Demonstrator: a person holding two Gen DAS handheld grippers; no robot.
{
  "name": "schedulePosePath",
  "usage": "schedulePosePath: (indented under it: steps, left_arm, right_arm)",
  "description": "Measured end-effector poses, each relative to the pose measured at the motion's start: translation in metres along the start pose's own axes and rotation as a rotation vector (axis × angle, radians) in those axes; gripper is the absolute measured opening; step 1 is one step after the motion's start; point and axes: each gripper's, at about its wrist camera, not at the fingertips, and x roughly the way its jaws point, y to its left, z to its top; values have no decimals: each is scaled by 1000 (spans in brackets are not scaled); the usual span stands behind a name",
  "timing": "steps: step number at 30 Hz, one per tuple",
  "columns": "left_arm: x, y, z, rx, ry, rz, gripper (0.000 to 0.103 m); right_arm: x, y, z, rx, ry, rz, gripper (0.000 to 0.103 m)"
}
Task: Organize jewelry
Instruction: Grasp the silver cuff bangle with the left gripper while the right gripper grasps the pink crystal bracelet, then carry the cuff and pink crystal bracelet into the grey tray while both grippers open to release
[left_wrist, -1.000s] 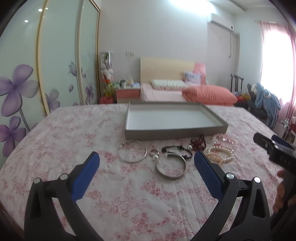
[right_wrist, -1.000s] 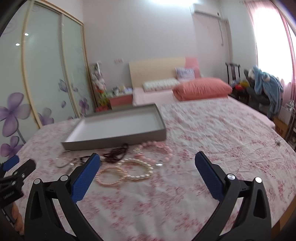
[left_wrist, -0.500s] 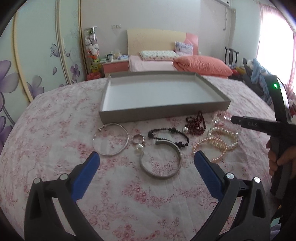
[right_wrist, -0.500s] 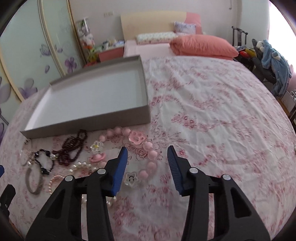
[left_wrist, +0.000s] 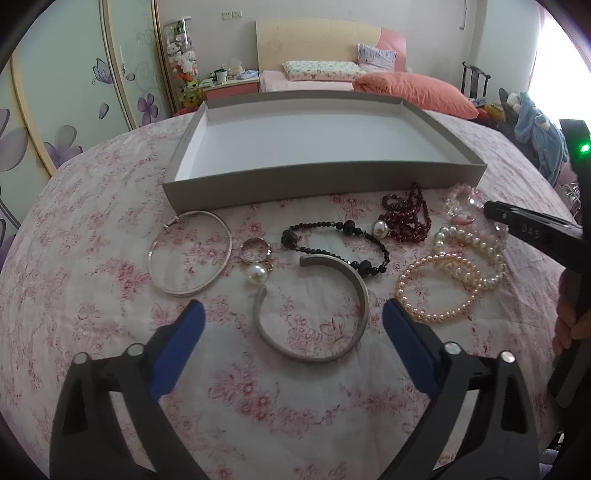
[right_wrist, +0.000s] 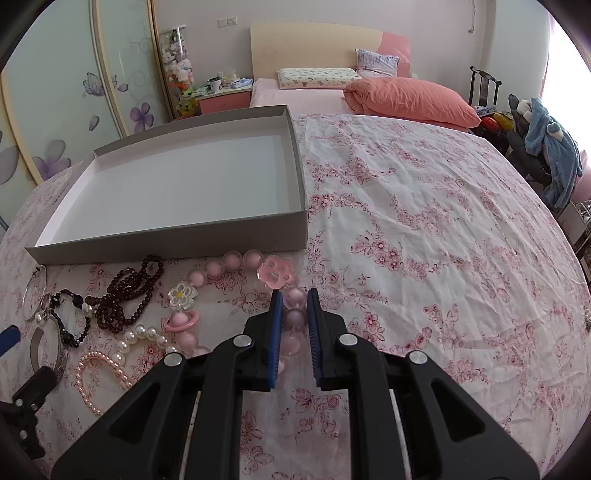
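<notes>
Since the earlier frame, right gripper (right_wrist: 294, 301) jaws have been closing and now pinch the pink bead bracelet (right_wrist: 273, 274) on the bed beside the tray (right_wrist: 177, 242), while left gripper (left_wrist: 293, 314) jaws, narrowing slightly, stay spread around the silver cuff (left_wrist: 360, 295).

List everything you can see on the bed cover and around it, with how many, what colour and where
Shallow grey cardboard tray: one, white inside, nothing in it, behind the jewelry.
Thin silver bangle: one, leftmost.
Silver ring: one, beside the bangle, above a white pearl.
Black beaded bracelet: one, centre.
Open silver cuff: one, nearest the left hand-held gripper.
Dark red bead string: one, by the tray.
Pearl bracelets: about three, white and peach, right.
Pink chunky bead bracelet with charms: one, rightmost.
Floral pink bed cover: one, under all.
Left hand-held gripper: open, above the cuff.
Right hand-held gripper: just closing on a pink bead.
</notes>
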Motion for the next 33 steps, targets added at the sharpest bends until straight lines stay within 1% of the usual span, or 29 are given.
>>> schedulePosePath:
  steps: [3,5,8,11,12,13,18,20,21,22,24,25,26,30,33]
  left_arm:
    - [9,-4,1,-6,31,2,85]
    - [10,-4,3,-17,22,6,84]
    - [12,-5,7,-30,12,15,79]
    - [12,-5,10,-32,-1,16,71]
    - [11,-5,10,-33,-5,16,66]
    - [11,-5,10,-35,-8,17,64]
    - [9,-3,9,-37,-5,11,64]
    - [10,-4,8,-31,-4,17,65]
    - [11,-4,8,-29,-3,19,69]
    - [11,-4,7,-29,-3,20,69]
    - [10,-4,8,-29,-4,16,67]
    - [10,-4,9,-30,-9,14,64]
    - [10,-3,9,-33,-8,7,64]
    - [6,5,5,-55,-16,-19,63]
    - [-2,13,2,-64,-42,-16,63]
  right_arm:
    - [2,-1,1,2,0,1,15]
    - [2,-1,3,4,1,1,15]
    - [4,-3,6,12,2,7,15]
    - [5,-4,7,16,2,13,15]
    - [5,-4,8,17,2,14,15]
    - [5,-4,8,17,2,15,15]
    - [5,-6,8,20,2,26,14]
    - [4,-7,8,21,3,28,14]
    - [4,-6,7,21,2,28,15]
    - [5,-6,7,21,3,28,15]
    - [5,-7,6,21,3,27,15]
    - [5,-6,6,17,2,24,15]
    - [5,-6,6,15,1,23,15]
    - [-1,-11,4,54,-6,78,14]
    - [-15,-12,4,67,-51,112,14]
